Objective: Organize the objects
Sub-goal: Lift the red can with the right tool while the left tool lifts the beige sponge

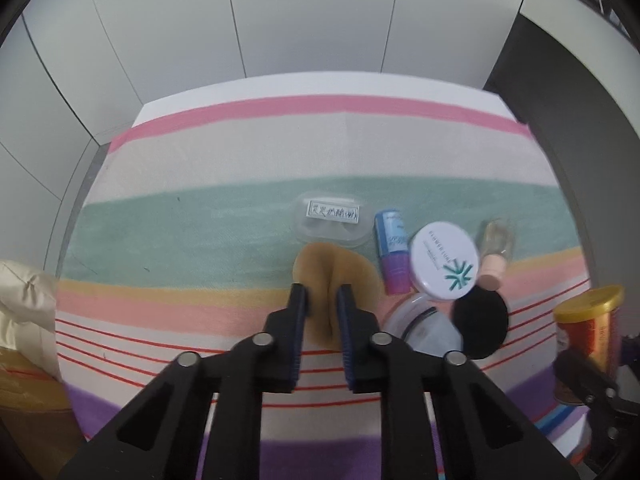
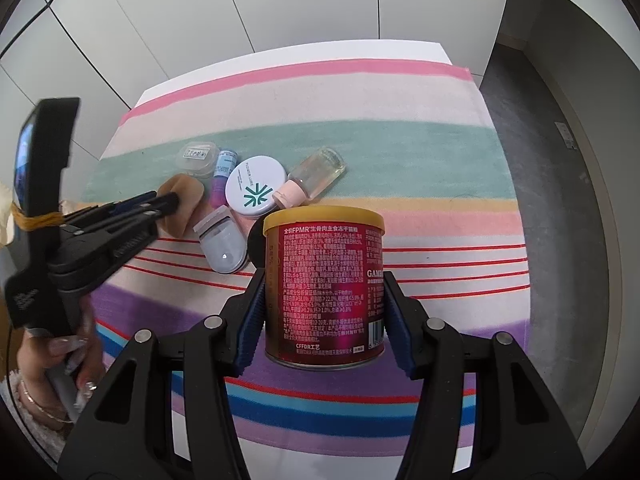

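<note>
A tan makeup sponge (image 1: 340, 264) lies on the striped cloth (image 1: 200, 220). My left gripper (image 1: 322, 294) is shut on it, and the sponge is creased between the pads. From the right wrist view, the left gripper (image 2: 172, 200) reaches in from the left onto the same sponge (image 2: 186, 196). My right gripper (image 2: 325, 280) is shut on a red can with a yellow lid (image 2: 320, 240), which stands upright on the cloth. That can (image 1: 588, 328) also shows at the right edge of the left wrist view.
Right of the sponge lie a clear labelled box (image 1: 330, 220), a blue-purple tube (image 1: 392, 252), a white round compact (image 1: 444, 266), a clear bottle with a pink cap (image 1: 494, 252), a black puff (image 1: 480, 320) and an eyelash curler (image 2: 222, 244). A person's hand (image 2: 60, 360) holds the left gripper.
</note>
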A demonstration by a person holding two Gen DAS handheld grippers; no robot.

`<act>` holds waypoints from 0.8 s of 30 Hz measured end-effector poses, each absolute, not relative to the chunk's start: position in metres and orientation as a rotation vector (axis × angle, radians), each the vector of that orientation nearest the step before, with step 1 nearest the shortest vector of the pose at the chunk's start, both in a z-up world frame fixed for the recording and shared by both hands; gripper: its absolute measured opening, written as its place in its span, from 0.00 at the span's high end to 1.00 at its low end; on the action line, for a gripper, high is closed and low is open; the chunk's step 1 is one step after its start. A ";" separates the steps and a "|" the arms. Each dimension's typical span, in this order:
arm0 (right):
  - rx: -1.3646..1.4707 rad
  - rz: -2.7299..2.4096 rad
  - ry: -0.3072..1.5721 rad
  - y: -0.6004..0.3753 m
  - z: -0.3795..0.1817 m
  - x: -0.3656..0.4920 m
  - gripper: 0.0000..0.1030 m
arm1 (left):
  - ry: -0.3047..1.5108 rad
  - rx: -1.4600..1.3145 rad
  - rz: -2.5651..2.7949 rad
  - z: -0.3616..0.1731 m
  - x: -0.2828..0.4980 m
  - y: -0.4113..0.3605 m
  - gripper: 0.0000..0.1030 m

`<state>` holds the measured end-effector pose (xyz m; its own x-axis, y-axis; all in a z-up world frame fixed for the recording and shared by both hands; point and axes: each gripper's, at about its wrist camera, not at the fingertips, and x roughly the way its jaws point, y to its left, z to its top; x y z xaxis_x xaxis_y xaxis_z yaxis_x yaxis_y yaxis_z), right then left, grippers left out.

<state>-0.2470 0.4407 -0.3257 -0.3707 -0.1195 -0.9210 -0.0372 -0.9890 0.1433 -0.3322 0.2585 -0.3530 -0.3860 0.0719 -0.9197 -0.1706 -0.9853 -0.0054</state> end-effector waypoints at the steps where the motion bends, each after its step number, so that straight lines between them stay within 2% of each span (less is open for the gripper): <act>1: 1.732 -2.554 -0.217 0.440 -0.323 -0.247 0.45 | 0.133 -1.639 2.498 -0.347 -0.332 0.258 0.91; 12: 1.685 -2.586 -0.200 0.434 -0.282 -0.238 0.45 | 0.139 -1.544 2.534 -0.291 -0.318 0.255 0.91; 24: 1.602 -2.667 -0.157 0.429 -0.203 -0.218 0.45 | 0.150 -1.485 2.622 -0.193 -0.287 0.232 0.91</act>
<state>-0.2180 0.4294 -0.2031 -0.4710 -0.0744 -0.8790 -0.0295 -0.9946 0.0999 -0.2873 0.2318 -0.1928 -0.5096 0.0589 -0.8584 -0.1562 -0.9874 0.0250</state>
